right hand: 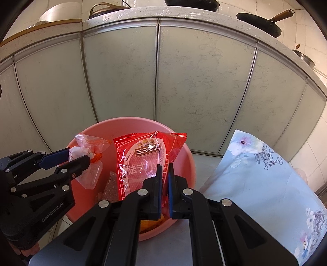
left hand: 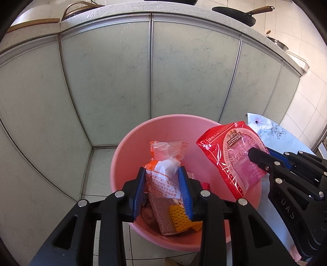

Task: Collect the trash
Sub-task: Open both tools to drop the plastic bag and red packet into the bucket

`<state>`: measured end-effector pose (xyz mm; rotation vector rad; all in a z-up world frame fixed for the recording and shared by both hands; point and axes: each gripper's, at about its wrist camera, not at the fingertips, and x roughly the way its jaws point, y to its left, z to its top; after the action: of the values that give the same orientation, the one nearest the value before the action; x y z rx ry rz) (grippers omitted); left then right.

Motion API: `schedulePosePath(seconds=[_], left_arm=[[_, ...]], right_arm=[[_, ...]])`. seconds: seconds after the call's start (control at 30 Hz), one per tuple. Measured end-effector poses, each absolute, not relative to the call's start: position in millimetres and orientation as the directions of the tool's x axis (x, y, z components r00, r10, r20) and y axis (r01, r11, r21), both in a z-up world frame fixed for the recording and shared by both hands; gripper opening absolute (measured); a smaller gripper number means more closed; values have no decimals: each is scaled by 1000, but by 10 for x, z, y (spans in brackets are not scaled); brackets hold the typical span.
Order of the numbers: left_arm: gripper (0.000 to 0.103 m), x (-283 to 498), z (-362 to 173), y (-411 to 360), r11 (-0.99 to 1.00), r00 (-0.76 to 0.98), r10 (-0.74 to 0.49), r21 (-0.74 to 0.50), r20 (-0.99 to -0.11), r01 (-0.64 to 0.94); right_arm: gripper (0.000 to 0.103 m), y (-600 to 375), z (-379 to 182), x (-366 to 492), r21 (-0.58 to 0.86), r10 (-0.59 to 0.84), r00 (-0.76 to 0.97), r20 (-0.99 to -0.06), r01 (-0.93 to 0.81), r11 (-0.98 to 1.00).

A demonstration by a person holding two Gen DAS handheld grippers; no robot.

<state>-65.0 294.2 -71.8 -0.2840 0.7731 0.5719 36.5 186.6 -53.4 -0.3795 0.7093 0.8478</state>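
Note:
A pink bucket (left hand: 122,155) (right hand: 184,155) stands on the tiled floor in front of the cabinet doors. My left gripper (left hand: 161,169) (right hand: 78,156) hovers over the bucket's mouth, its blue pads closed on a clear and orange plastic wrapper (left hand: 163,155) (right hand: 90,176) that hangs between them. My right gripper (right hand: 165,166) (left hand: 258,152) is shut on a red snack packet (right hand: 143,159) (left hand: 229,155), held upright over the bucket's right side. Inside the bucket lie a brown scouring sponge (left hand: 163,212) and a yellow foam net (left hand: 179,216).
Pale green cabinet doors (left hand: 122,81) rise just behind the bucket, under a counter with dark pans (left hand: 241,16). A light blue floral cloth (right hand: 255,184) covers something right of the bucket. White floor tiles (left hand: 98,167) show to the left.

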Motion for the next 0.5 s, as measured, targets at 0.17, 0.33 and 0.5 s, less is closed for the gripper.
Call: schedulePosePath(seconds=[0.17, 0.33, 0.5], left_arm=[[35, -649, -709, 2966, 815, 577, 368, -46, -729, -578], [41, -661, -681, 2970, 817, 582, 366, -49, -727, -575], [44, -674, -624, 2950, 819, 591, 367, -53, -719, -572]], right_arm=[[26, 1885, -527, 387, 7, 563, 424, -709, -794, 607], [28, 1847, -460, 360, 12, 578, 428, -695, -797, 604], [28, 1782, -359, 354, 23, 591, 432, -681, -794, 607]])
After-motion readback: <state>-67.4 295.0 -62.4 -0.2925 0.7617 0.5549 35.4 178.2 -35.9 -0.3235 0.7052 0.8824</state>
